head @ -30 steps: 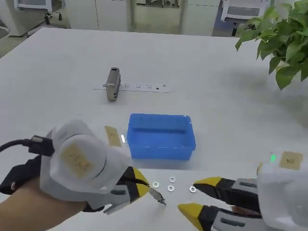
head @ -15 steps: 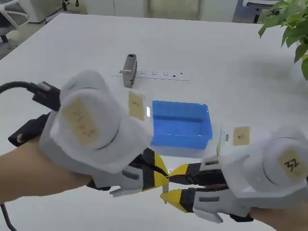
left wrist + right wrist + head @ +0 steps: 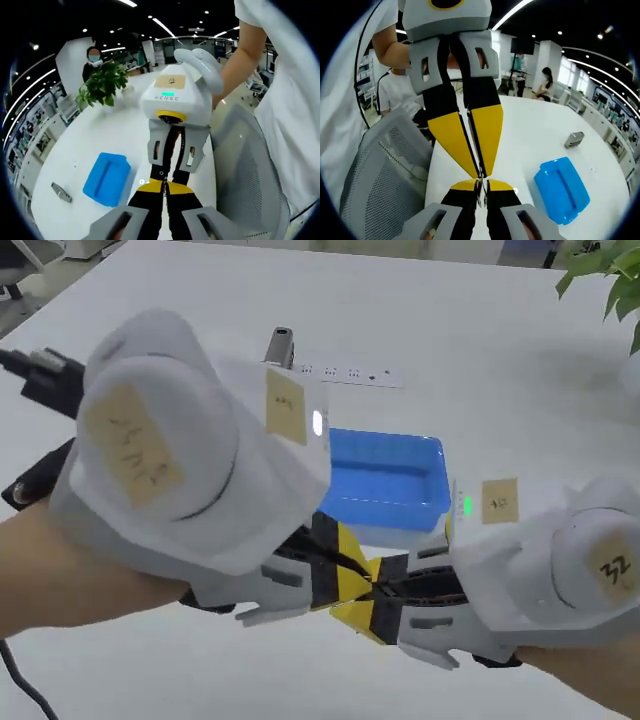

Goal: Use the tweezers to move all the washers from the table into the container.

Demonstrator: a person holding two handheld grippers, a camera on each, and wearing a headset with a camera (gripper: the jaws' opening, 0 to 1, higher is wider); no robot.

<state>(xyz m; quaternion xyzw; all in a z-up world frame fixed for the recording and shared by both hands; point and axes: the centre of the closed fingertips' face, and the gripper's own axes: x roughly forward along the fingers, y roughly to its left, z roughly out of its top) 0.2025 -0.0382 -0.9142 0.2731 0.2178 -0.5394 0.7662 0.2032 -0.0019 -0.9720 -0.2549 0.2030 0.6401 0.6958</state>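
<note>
Tweezers (image 3: 473,145) sit right between the two tongs here. In the right gripper view I see them as thin dark metal blades running down the slot between the yellow jaws of the left gripper (image 3: 355,575). From there they run on into the tips of the right gripper (image 3: 385,605). The blades look pressed close together, slim and straight; their very tips are hidden inside the right jaws.

The left tongs are clamped on the tweezers, yellow pads squeezed against the blades on both sides. The right tongs meet them nose to nose, jaws pinched to a narrow slit around the tweezers' front end. It looks like a grip, with both tools holding the same piece.

From the head view, this meeting point hangs just in front of the container (image 3: 400,502), on my near side of it. The container is a shallow blue tray on the white table (image 3: 520,370). The left tongs come in from the container's left, the right tongs from its right.

In the left gripper view there's a small pale speck (image 3: 142,181) on the table just beside the container's near edge. It could be a washer, but it's too small for me to tell.

Beyond the container lies a white power strip (image 3: 350,372).
</note>
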